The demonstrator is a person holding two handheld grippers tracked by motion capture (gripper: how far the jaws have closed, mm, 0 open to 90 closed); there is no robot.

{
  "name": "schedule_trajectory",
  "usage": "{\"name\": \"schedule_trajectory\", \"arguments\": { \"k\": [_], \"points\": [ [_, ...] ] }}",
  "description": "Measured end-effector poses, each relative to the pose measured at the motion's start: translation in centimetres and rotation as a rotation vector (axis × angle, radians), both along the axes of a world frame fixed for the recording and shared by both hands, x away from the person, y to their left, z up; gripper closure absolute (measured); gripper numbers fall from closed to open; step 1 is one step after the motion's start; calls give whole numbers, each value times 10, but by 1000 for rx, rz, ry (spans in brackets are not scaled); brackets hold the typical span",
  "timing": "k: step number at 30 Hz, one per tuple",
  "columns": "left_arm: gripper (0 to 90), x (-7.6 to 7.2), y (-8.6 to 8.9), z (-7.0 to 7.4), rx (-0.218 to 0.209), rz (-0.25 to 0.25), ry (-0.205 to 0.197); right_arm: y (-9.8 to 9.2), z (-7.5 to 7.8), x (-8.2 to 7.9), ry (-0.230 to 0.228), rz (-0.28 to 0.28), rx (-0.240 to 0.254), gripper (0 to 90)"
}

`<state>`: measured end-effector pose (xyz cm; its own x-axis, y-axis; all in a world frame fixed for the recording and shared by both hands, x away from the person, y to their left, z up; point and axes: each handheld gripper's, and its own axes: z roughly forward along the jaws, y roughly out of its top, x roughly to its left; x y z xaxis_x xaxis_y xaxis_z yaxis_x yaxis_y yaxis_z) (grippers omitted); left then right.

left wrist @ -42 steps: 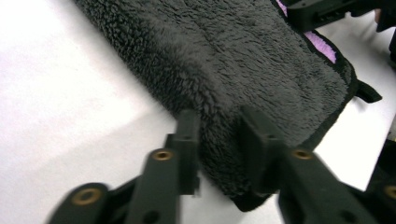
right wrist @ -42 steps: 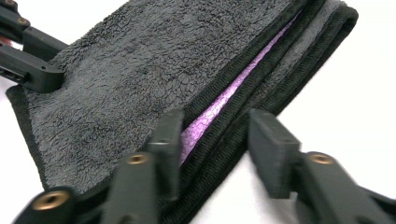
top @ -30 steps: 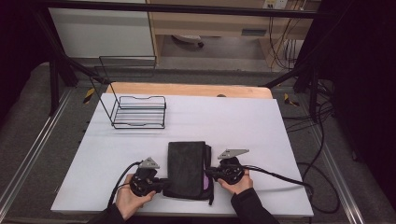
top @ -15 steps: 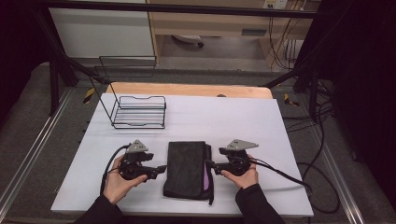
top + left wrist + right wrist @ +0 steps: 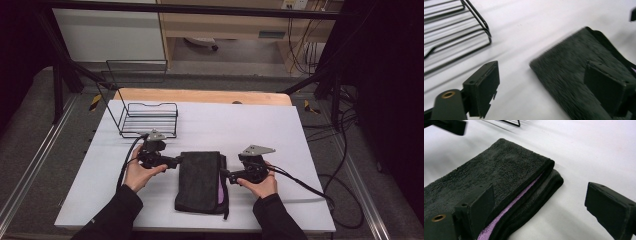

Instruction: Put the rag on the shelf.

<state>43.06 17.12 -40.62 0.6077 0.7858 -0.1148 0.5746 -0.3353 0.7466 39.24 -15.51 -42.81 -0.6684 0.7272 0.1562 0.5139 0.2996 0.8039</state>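
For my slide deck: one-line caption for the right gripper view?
Open right gripper straddling the edge of a folded black towel with purple lining, on a white table.

Right gripper [image 5: 541, 212] had jaws spread wide, one at lower left over the folded black towel [image 5: 486, 177], the other at lower right over bare white table [image 5: 594, 152]. Purple inner layer [image 5: 506, 212] showed along the towel's open edge. Another gripper's jaw [image 5: 451, 125] sat blurred at upper left.

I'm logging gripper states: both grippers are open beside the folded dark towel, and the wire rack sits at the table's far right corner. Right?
Not quite. The wire rack sits at the table's far left corner, as the high view shows. The rest holds: the left gripper and right gripper are open on either side of the folded dark towel.
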Motion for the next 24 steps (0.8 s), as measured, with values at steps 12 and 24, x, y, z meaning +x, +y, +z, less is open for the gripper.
{"name": "schedule_trajectory", "arguments": {
  "k": [12,24],
  "points": [
    [404,18,-9,-28,18,33,86,2,-5,4,19,-22,-7,77],
    [611,13,-21,-37,-23,9,141,5,-12,5,33,-27,-25,55]
  ]
}}
